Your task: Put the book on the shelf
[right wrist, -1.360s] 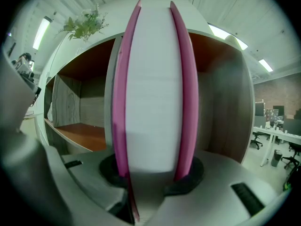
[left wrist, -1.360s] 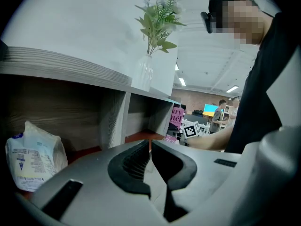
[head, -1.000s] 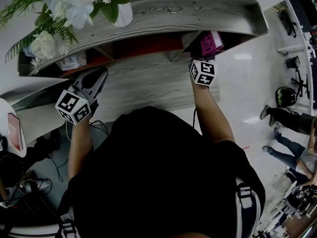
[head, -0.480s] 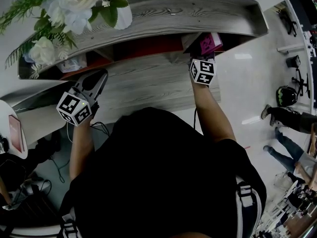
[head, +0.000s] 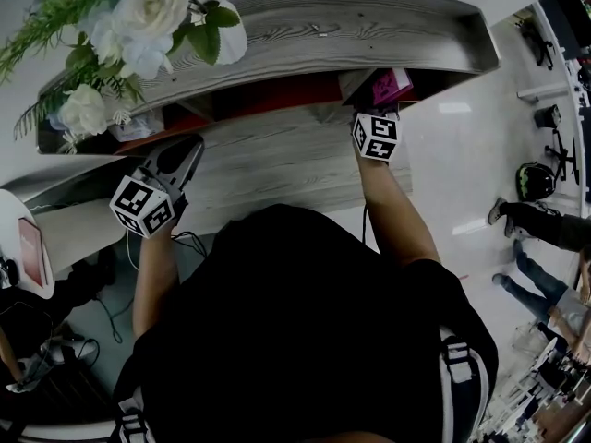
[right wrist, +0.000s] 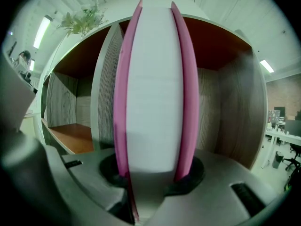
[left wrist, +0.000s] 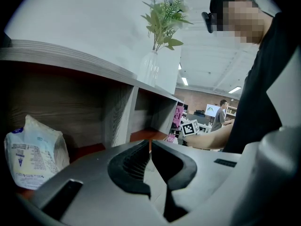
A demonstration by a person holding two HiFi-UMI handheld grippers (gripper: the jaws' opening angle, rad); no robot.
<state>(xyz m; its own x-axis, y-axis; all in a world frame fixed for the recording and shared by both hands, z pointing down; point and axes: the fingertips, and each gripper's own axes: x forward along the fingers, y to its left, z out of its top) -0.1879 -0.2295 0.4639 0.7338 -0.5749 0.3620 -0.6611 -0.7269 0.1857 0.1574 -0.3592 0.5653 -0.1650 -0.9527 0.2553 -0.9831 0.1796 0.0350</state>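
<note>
An open office with ceiling strip lights is spreading out behind a grey wood-grain shelf (head: 369, 26), which is sitting on a matching surface (head: 277, 155). A vase (head: 231, 26) of white flowers (head: 138, 17) is standing on the shelf's top board. The right gripper (right wrist: 155, 173) is holding the pink book (right wrist: 155, 93) upright, with its jaws pressing on the two covers and the white page edges facing the camera. It is holding the book at the mouth of the right-end compartment, and the top edge is sitting partly under the top board (whether it is resting on the compartment floor I cannot tell). The left gripper (left wrist: 150, 149) is hovering before the left compartments, where a white packet (left wrist: 33, 157) is lying. Its jaws are meeting at the tips, gripping nothing.
</note>
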